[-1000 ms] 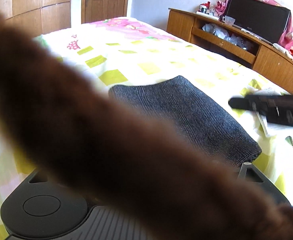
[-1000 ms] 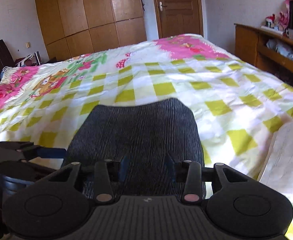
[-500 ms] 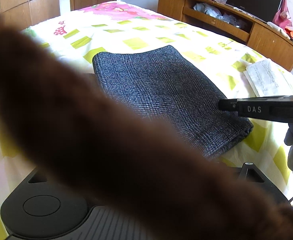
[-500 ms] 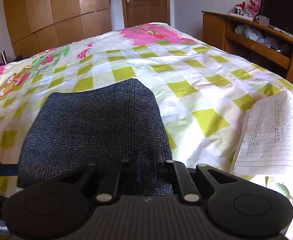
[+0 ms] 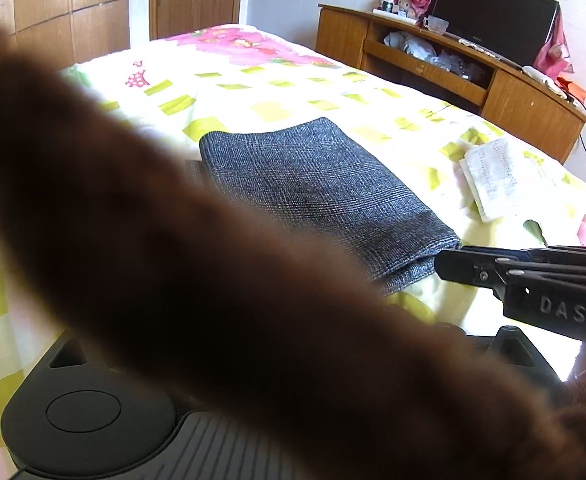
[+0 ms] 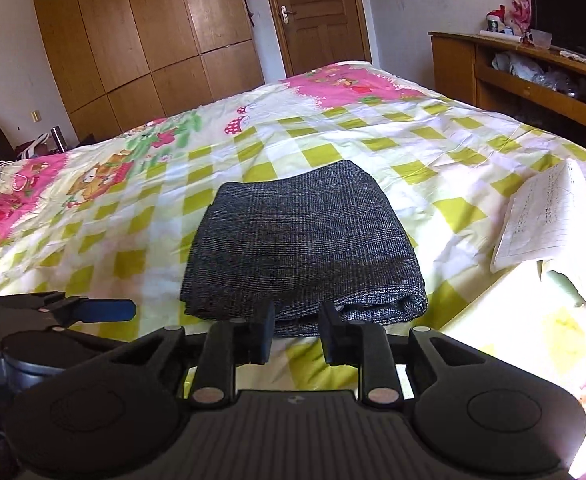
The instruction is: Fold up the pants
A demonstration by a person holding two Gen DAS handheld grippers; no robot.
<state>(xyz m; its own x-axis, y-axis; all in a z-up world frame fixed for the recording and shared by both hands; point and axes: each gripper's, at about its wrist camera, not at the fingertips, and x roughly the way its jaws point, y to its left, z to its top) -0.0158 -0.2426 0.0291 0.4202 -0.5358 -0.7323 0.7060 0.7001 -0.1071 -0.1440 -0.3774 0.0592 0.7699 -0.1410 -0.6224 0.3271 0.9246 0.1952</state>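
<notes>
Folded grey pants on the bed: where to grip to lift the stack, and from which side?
Grip the pants at the thick rolled fold edge nearest the right gripper, coming in low from the near side. All layers meet in that rounded edge, so one pinch likely catches the whole stack. The flat top offers nothing to pinch. The right jaws are opening, nothing between them.

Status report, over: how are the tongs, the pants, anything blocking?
Right tongs opening, nothing between them. Left tongs' jaws hidden, opening. Pants folded, flat on bed. Brown blurred sleeve blocks left camera.
</notes>
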